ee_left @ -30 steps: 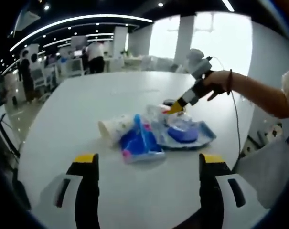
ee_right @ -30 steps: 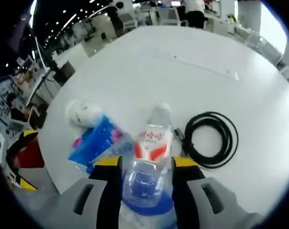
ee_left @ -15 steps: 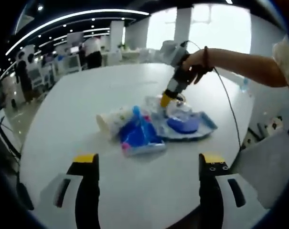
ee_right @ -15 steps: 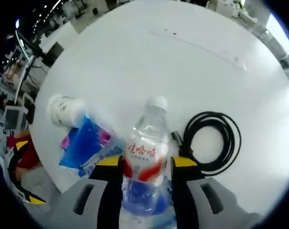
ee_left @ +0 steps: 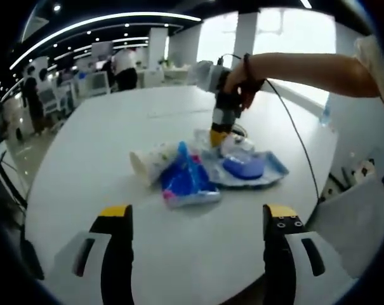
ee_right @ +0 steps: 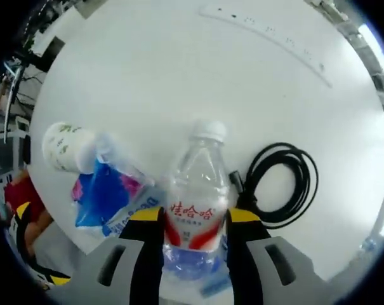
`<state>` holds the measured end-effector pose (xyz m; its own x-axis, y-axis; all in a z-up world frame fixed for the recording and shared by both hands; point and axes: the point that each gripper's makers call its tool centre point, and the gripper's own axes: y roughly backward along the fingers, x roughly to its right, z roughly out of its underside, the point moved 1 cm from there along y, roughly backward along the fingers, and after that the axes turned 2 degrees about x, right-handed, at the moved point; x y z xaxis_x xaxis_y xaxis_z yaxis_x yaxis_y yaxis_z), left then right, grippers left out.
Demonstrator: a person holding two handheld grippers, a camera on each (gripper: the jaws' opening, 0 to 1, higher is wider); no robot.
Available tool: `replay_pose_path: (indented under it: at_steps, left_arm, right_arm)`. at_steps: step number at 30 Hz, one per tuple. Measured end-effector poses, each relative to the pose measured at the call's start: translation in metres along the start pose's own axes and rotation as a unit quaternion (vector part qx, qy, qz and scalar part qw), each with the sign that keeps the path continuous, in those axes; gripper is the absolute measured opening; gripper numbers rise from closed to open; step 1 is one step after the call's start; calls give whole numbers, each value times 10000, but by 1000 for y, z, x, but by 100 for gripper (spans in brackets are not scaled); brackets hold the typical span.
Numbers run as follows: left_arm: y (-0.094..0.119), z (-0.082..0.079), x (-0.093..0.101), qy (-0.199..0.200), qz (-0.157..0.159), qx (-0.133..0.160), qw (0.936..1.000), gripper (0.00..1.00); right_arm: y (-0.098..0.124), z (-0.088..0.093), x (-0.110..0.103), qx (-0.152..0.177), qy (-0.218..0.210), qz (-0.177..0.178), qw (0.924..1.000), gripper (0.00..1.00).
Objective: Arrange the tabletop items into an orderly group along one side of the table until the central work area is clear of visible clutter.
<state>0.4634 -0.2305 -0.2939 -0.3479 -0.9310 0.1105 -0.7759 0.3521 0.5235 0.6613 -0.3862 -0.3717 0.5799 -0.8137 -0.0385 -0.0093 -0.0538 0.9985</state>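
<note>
In the left gripper view our left tool (ee_left: pixel 197 219) stood wide apart and held nothing, low over the bench (ee_left: pixel 103 146). The clutter lay near the middle: a cup (ee_left: pixel 148 164) on its side, touching a blue pack (ee_left: pixel 186 184), then a tray (ee_left: pixel 268 175). In the right gripper view our right tool (ee_right: pixel 195 219) held the bottle (ee_right: pixel 197 197) low on its body, jaws pressed on both sides. We judged that the thin bottle could slip or crush if we squeezed wrongly. The cable (ee_right: pixel 284 184) coiled just beside it could catch the tool, and the pack could be dragged along.
</note>
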Motion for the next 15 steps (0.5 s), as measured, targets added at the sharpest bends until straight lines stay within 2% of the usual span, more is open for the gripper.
replay_pose_path:
  at_steps: [7,11,13,15]
  left_arm:
    - [1,1,0,-24,-10,-9,10000,80]
    - [2,1,-1,-28,-44,0,10000,80]
    - [3,-3,-1,24,-36,103,9999,80]
    - [2,-4,-1,41,-27,143,9999,80]
  right_arm:
    - [-6,2,1,-124,-372,56,9992,39]
    - [-6,3,2,-126,-389,22,9992,38]
    - [-6,2,2,-92,-385,12,9992,37]
    - [-5,-5,3,187,-495,32,9986,36]
